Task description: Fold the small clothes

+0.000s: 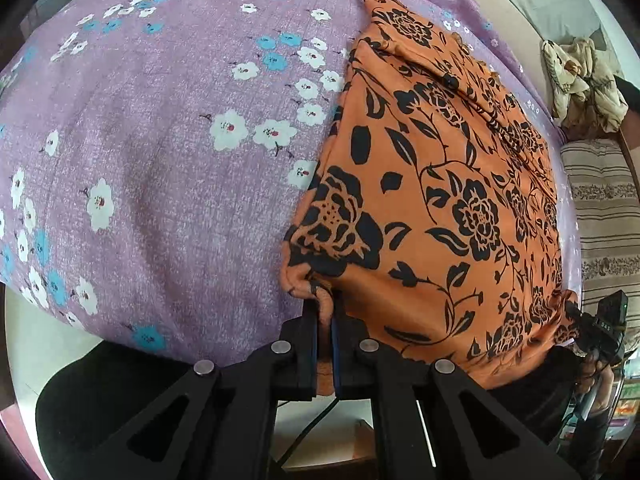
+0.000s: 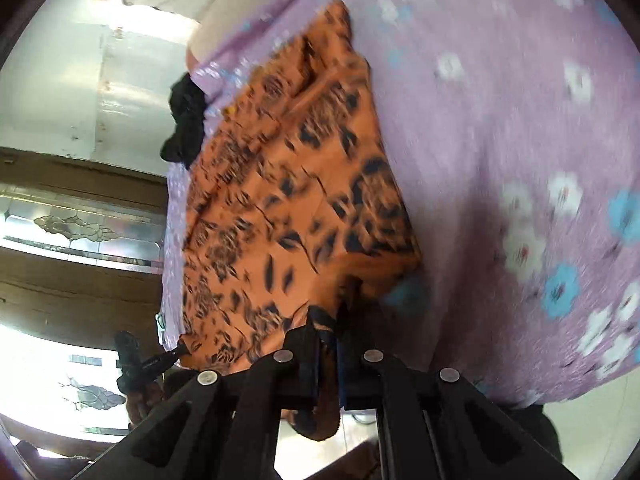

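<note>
1. An orange cloth with black flowers (image 1: 440,184) is spread on a purple bed sheet with white and blue flowers (image 1: 160,140). It lies toward the right side of the sheet in the left wrist view.
2. The left gripper (image 1: 326,316) is clenched on a bunched corner at the near edge of the cloth — orange cloth is seen pinched between its two fingers.
3. The right gripper (image 2: 328,334) is clenched on the other near corner of the same cloth. Its picture is blurred, but cloth is seen caught between the fingers and hanging below them.
4. The step in hand looks like the start of a fold: both near corners are held, and the far part of the cloth lies flat on the sheet.
5. For the next move, both corners would likely have to be lifted together and carried over toward the far edge — kept level, so the fold comes out straight.
6. A dark bundle (image 2: 186,120) is seen past the far end of the cloth.
</note>
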The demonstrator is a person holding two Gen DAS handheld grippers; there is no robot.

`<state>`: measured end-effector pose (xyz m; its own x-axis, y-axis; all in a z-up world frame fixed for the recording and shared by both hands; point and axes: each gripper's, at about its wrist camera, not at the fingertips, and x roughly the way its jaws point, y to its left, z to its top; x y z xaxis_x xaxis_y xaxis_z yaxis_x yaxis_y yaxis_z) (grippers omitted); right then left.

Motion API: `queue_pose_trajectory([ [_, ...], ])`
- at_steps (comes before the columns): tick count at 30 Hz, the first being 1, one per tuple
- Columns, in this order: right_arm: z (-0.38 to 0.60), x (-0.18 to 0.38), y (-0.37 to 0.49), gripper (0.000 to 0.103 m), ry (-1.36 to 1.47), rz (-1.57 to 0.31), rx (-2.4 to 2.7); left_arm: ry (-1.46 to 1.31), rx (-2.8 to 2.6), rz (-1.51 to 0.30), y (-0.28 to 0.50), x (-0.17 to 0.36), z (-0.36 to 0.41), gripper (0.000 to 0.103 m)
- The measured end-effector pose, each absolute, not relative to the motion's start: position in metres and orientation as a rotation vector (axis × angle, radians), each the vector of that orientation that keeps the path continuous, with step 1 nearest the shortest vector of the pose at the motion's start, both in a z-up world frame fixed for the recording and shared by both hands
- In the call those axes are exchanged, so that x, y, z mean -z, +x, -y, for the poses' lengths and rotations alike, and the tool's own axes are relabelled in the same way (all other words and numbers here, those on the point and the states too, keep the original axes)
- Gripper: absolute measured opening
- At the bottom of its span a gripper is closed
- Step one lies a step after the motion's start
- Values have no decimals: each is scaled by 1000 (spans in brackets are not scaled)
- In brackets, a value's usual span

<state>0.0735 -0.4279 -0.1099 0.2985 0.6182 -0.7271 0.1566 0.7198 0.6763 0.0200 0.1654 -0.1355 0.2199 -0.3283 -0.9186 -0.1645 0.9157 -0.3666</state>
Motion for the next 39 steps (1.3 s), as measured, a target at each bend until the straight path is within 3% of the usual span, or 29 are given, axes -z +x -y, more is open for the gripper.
queue_pose_trajectory([
  [6,435,68,112,6,803,-1115,-414,-467,204,-1174,83,70,-160,5],
  [9,448,30,176,6,850,-943,-419,-506,214,-1043,143,29,-168,5],
  [13,461,33,274,12,892,-898,-382,-483,142,-957,243,31,-165,14],
  [14,464,46,295,29,872,-895,-312,-449,97,-957,275,45,-158,22],
  [15,463,58,306,69,853,-912,-236,-418,59,-980,291,57,-155,51],
  [16,464,68,310,82,843,-944,-183,-381,-23,-1028,311,76,-152,68],
  [20,452,78,272,82,821,-936,-161,-342,-88,-1095,316,99,-166,68],
  [26,416,78,184,82,808,-976,-260,-549,-101,-932,223,70,-212,68],
  [31,395,118,177,82,920,-1027,-191,-640,-48,-964,167,99,-171,71],
  [38,391,134,204,82,1066,-908,30,-575,-104,-1041,179,138,-109,74],
  [39,392,133,206,77,1066,-892,52,-554,-121,-1029,186,138,-106,76],
])
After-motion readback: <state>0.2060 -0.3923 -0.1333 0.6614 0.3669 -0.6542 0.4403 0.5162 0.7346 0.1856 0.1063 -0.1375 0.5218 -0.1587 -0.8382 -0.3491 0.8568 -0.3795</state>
